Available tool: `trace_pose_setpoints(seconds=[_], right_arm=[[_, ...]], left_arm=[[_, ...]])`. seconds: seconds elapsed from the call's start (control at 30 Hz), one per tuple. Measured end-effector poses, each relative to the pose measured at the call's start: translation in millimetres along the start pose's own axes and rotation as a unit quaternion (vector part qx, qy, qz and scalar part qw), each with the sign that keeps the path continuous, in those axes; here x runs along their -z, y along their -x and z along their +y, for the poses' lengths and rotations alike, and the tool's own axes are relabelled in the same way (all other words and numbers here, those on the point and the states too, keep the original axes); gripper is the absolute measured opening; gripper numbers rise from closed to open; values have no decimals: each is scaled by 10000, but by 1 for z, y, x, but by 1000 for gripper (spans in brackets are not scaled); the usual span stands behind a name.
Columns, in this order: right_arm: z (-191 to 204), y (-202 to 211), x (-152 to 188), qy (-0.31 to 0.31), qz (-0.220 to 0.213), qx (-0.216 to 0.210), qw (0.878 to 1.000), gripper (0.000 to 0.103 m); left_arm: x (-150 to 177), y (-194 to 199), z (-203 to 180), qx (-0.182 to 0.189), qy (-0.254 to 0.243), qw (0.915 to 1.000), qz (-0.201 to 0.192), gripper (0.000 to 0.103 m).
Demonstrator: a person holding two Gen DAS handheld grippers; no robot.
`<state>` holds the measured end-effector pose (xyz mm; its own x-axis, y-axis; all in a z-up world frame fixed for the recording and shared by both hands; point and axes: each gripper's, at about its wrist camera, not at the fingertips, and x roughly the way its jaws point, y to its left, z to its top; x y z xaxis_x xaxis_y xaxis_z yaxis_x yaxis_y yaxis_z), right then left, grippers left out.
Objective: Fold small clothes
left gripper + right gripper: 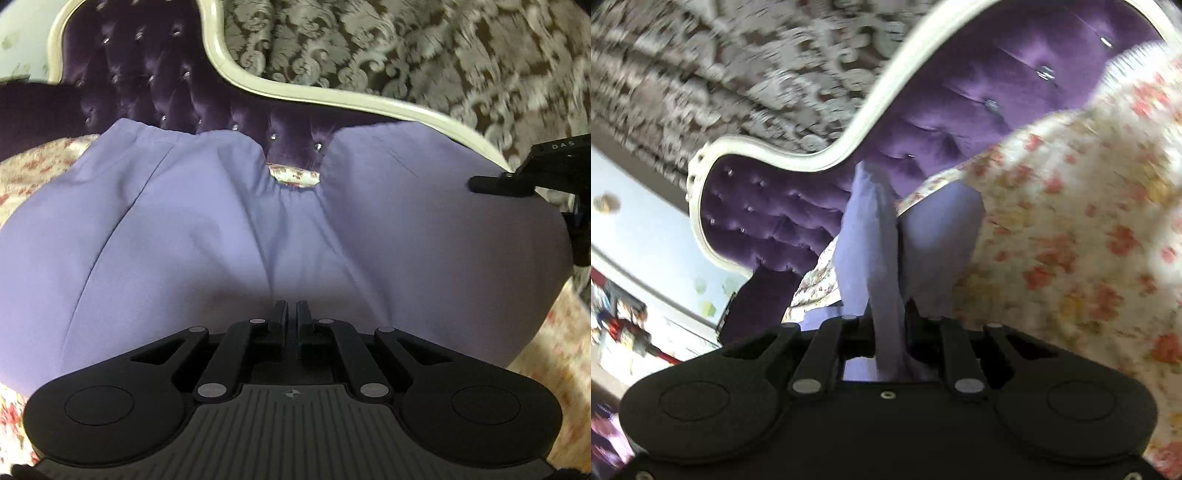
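Item one: lavender garment [229,236], smooth matte woven cloth with a gathered, elastic-looking edge toward the headboard, lying spread across the bed's floral cover [33,173]; long soft creases run from that edge toward my near side. In the right wrist view a bunched fold of it [882,258] rises in a narrow, twisted column.

Item two: my left hand-held gripper [291,314], black, ribbed housing, its jaws pressed together with only a sliver between them, tips low over the near part of the cloth (whether they pinch any fabric I cannot tell).

Item three: my right hand-held gripper [890,325], same black build, pinching that lavender fold, which runs up between its fingers; from the left wrist view it shows as a dark finger [491,182] at the garment's right edge.

Item four: floral cover, cream with pink and yellow roses, slightly rumpled, blurred.

Item five: headboard [155,74], deep purple tufted velvet with glinting studs, framed by a curved cream moulding.

Item six: wallpaper [424,48], brown with pale scrolling damask.
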<state>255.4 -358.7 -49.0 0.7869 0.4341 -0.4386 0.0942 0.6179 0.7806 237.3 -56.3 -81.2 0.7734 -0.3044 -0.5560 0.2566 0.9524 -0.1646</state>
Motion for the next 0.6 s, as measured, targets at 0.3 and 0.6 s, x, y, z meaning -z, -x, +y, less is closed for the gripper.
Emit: trace_pose_setpoints(seconds=[0.3, 0.6], right_arm=[[-33, 1, 12, 79, 142, 187, 9997, 63], [-17, 6, 16, 810, 206, 425, 9956, 25]], left_arm=[[1, -1, -11, -167, -302, 9994, 74, 5], [-11, 9, -13, -206, 51, 9995, 218, 6]])
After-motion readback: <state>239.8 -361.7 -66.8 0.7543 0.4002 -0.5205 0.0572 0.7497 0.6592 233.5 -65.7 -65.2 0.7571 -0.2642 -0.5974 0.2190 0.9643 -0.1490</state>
